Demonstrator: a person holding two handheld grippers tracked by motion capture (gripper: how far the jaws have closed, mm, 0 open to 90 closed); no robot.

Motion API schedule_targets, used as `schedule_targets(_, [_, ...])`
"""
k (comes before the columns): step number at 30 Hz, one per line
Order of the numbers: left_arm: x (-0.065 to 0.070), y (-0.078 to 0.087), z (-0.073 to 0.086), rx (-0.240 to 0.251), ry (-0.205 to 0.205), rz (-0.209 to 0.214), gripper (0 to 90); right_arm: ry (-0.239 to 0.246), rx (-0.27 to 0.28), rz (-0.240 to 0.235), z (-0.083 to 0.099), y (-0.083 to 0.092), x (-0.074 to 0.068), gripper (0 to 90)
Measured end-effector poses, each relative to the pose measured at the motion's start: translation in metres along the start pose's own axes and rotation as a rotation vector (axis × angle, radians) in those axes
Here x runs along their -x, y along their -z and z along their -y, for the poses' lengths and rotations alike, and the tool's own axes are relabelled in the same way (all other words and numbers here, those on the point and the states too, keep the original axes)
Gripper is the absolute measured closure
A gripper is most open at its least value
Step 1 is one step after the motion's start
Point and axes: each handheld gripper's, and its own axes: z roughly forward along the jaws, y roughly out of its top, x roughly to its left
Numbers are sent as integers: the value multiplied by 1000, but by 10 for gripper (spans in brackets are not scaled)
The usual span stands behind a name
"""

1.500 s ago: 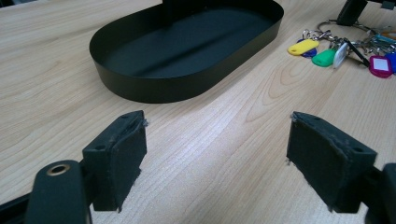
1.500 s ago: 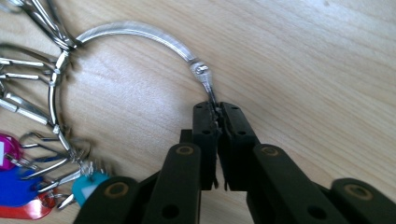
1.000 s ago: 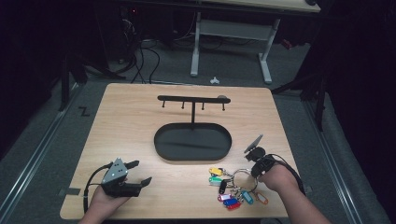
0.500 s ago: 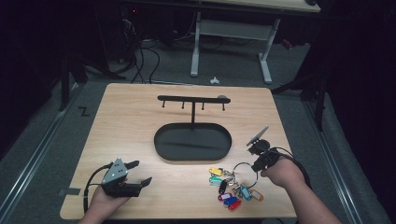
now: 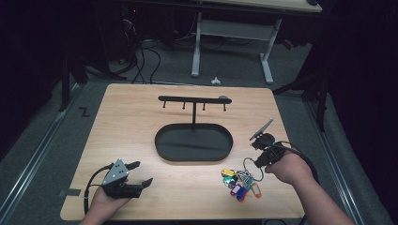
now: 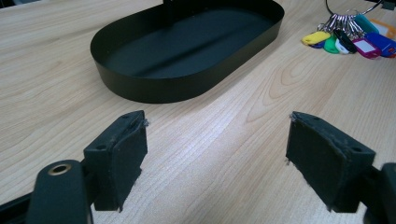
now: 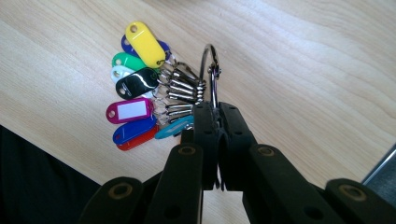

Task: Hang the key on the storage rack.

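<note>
A metal key ring carries a bunch of coloured tags. My right gripper is shut on the ring's lower part and holds it upright. The tags fan out to the left and lie on the wooden table. From above, the right gripper is near the table's right front, with the ring and the tags just left of the hand. My left gripper rests at the front left, open, nothing between its pads. The tags appear far right in the left gripper view.
A black oval tray sits mid-table, its wall ahead of the left gripper. A post rises from it to a black bar with small hooks. Bare wood lies between the tray and the front edge. Table legs and cables stand on the floor beyond.
My right gripper has risen, lifting the key ring upright while the tags trail on the table. The left gripper has stayed still.
</note>
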Motion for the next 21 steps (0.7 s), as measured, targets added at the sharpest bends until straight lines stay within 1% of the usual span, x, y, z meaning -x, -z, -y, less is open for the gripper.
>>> schedule_targets(6, [0,0,0,2,0,0,210,-7,18,1,-2,14,2,875])
schedule_targets(10, [0,0,0,2,0,0,211,-7,21,3,-2,19,3,875])
schedule_targets(14, [0,0,0,3,0,-1,210,9,18,10,-5,25,3,875])
schedule_targets(16, [0,0,0,3,1,-1,211,8,20,11,-5,27,3,874])
schedule_targets(17, [0,0,0,3,1,-1,211,5,22,14,-7,31,4,874])
schedule_targets(18, [0,0,0,2,1,-1,211,-8,19,14,-7,33,3,874])
schedule_targets(20, [0,0,0,3,1,-1,210,6,28,15,-8,37,5,875])
schedule_targets(21, [0,0,0,2,1,0,211,4,31,16,-9,39,5,875])
